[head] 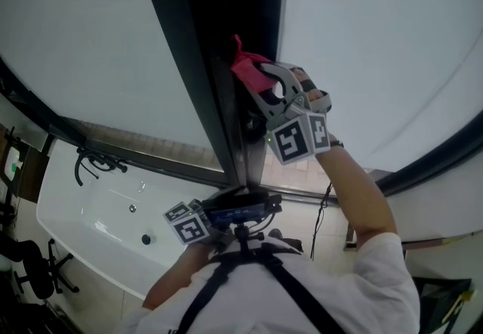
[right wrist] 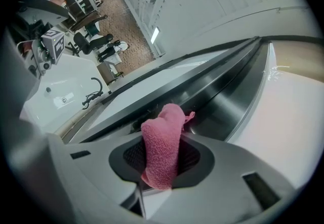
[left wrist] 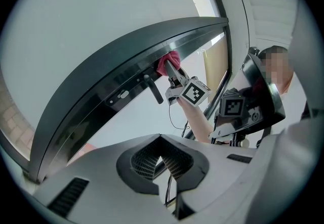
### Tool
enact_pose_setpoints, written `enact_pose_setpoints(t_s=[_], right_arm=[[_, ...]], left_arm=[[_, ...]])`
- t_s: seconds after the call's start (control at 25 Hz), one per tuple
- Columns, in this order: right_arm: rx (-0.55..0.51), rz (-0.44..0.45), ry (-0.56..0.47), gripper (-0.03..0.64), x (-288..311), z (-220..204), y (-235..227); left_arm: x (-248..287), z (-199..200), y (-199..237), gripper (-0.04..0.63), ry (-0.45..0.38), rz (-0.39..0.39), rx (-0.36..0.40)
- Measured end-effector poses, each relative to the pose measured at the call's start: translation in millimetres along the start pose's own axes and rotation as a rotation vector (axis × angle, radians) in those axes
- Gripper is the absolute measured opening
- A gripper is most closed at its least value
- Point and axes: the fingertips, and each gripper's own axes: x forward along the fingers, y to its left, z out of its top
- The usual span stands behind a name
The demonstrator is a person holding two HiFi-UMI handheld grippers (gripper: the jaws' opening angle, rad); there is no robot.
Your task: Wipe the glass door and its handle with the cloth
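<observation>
A pink cloth (head: 247, 68) is pinched in my right gripper (head: 266, 85), which presses it against the dark door frame (head: 219, 61) between two pale glass panels (head: 98, 38). In the right gripper view the cloth (right wrist: 164, 127) stands up between the jaws of the right gripper (right wrist: 161, 153), touching the frame (right wrist: 223, 81). From the left gripper view the cloth (left wrist: 169, 61) sits on the frame just above the dark lever handle (left wrist: 153, 89). My left gripper (left wrist: 161, 154) is held low near my chest (head: 226, 213), its jaws shut on nothing.
A white bathtub (head: 98, 212) with a dark tap (head: 94, 163) lies beyond the door's lower left. Black chairs (head: 30, 265) stand at the far left. A lock plate (left wrist: 121, 95) sits on the frame beside the handle. A cable (head: 323, 212) hangs by my right arm.
</observation>
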Motion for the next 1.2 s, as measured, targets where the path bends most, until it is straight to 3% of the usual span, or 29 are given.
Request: enact_pose_setpoints(t_s=[0.8, 1.2], right_arm=[[0.035, 0.075, 0.039, 0.097, 3.3, -14.1, 24.9], [0.048, 0.167, 0.089, 0.097, 4.9, -20.4, 36.2]], left_arm=[[1.2, 3.3, -1.1, -0.008, 0.006, 0.0, 0.003], [1.2, 1.3, -3.0, -0.008, 0.014, -0.004, 0.002]])
